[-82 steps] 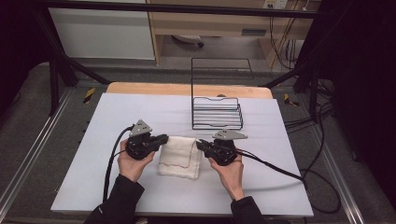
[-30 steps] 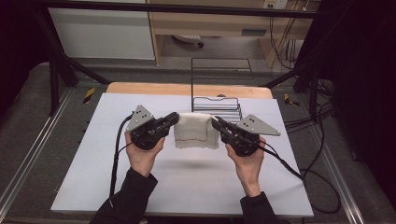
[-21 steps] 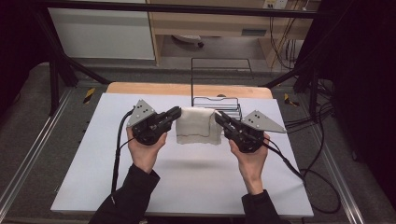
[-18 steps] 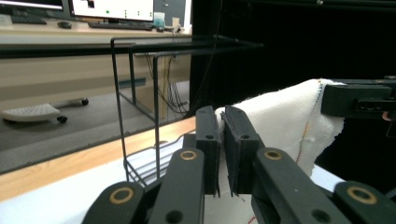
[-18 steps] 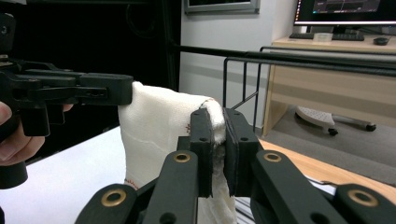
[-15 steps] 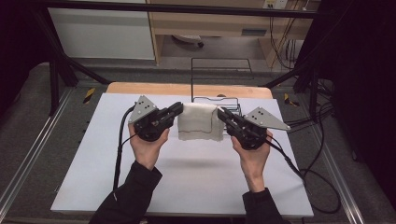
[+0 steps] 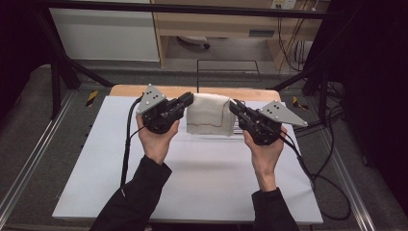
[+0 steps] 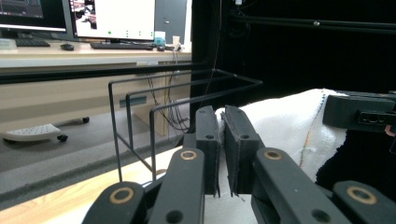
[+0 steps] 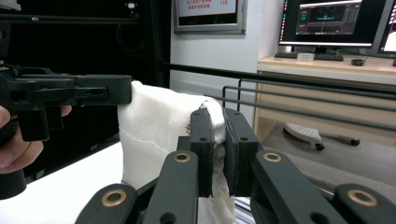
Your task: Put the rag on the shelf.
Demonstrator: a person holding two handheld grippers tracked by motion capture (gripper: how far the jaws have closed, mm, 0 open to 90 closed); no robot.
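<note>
While lifting: the cloth [image 7: 210,114] is hanging clear above the table [image 7: 192,192], just before the wire rack [image 8: 154,112].
Left gripper [image 7: 185,101]: pinching its left corner.
Right gripper [image 7: 237,107]: clamping its right corner.
Advice: keeping both corners level, evenly taut.

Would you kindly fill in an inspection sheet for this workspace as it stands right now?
Surface: white table top, bare in front of the hands; wooden edge at the far side.
Job's things: white cloth with a red stitched line, hanging off the table between both grippers; black wire rack behind it.
Clutter: nothing seen.
Grippers: left gripper shut on the cloth's left top corner; right gripper shut on its right top corner, cloth squeezed between the pads.
Cables: one black cable trails from the left gripper, another from the right.
Surroundings: dark frame, desks with monitors beyond.
</note>
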